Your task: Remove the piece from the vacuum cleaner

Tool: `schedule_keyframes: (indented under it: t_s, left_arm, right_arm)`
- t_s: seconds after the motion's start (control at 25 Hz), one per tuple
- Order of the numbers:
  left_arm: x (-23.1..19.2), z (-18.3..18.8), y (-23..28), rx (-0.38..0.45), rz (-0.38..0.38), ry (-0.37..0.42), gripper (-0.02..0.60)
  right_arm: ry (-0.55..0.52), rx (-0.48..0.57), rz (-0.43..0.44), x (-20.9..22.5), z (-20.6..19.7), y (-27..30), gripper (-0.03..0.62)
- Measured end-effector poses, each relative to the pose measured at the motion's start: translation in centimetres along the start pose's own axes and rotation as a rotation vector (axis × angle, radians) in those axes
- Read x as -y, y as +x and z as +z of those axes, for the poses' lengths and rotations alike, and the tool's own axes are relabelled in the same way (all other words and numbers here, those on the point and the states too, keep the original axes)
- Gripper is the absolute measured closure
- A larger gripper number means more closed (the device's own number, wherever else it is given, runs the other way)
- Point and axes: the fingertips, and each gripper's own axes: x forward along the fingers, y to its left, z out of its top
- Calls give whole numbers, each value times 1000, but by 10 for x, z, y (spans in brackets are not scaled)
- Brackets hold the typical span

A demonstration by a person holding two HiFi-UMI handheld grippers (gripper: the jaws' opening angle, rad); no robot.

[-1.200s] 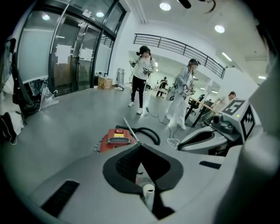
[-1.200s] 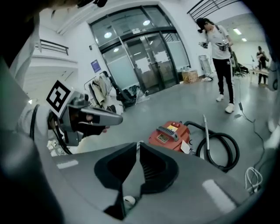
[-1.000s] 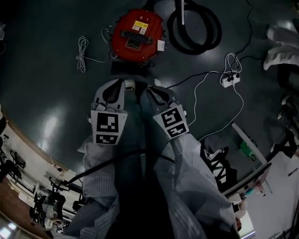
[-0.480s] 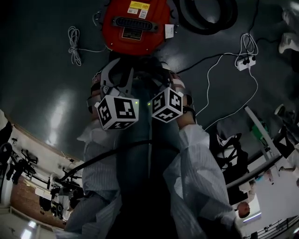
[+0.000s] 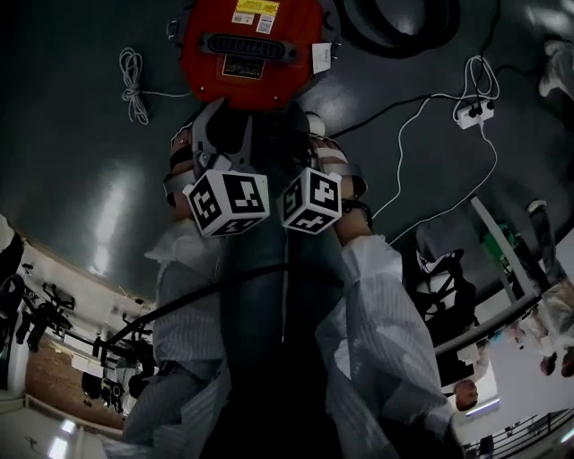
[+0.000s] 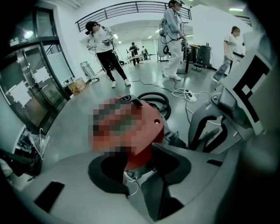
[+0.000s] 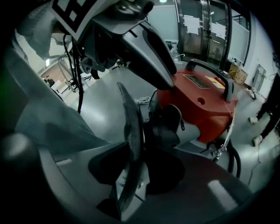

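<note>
**Head view.** Shows the red vacuum cleaner (image 5: 247, 45) standing on the floor (image 5: 81, 179) at top, with a coiled hose (image 5: 395, 22) just beside it. Places the left hand-held gripper (image 5: 220, 134) and the right hand-held gripper (image 5: 314, 143) side by side, held close to the machine's near edge, probably to reach its front.

**Left gripper view.** Looks along widely parted, opening jaws toward the red body. Finds nothing pressed between the pads, only the body ahead of the gap.

**Right gripper view.** Looks at a black fitting (image 7: 164, 124) low on the front of the body, likely the piece to remove and seemingly attached. Shows jaws wide apart but closing slightly, gripping nothing. Cannot settle whether the fitting lies inside the gap. Suggests a grasp not yet made.
</note>
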Motion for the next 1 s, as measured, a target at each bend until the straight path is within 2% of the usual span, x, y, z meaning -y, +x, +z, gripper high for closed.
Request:
schedule_keyframes:
  t_s: [0.12, 0.28, 0.52, 0.76, 1.0]
  left_arm:
    - [1, 1, 1, -2, -6, -2, 423]
    - [1, 1, 1, -3, -10, -3, 420]
    - [1, 0, 1, -13, -21, -2, 419]
    - [1, 1, 2, -12, -23, 4, 417]
    - [1, 0, 1, -9, -17, 4, 417]
  right_arm:
    - [-33, 7, 24, -5, -3, -1, 532]
    - [-53, 12, 50, -9, -4, -2, 560]
    - [-106, 14, 99, -21, -5, -3, 559]
    - [-79, 15, 152, -28, -6, -4, 551]
    - [-120, -6, 203, -32, -6, -5, 549]
